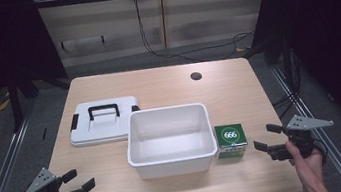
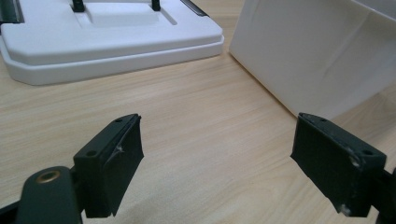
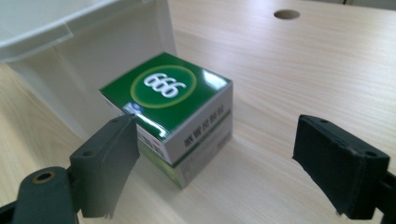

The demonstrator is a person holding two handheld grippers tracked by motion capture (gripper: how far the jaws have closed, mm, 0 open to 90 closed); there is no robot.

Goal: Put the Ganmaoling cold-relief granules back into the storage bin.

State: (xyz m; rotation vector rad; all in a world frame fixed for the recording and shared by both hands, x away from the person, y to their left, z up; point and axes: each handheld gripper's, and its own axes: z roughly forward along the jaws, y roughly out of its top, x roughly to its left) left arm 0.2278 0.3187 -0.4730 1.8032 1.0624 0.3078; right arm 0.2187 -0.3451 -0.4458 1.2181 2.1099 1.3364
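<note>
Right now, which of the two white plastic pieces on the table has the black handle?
The flat lid lying at the left, beside the open tub. It carries a black handle and black clips; the tub is a deep, plain white basin.

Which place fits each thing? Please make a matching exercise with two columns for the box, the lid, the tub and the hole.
Things:
1. green box
2. white lid
3. white tub
4. round hole

Places:
A. middle of the table
B. far side of the table
C. just right of the tub, in front of the right gripper
D. flat, left of the tub

Pairs: 1-C, 2-D, 3-A, 4-B
</note>
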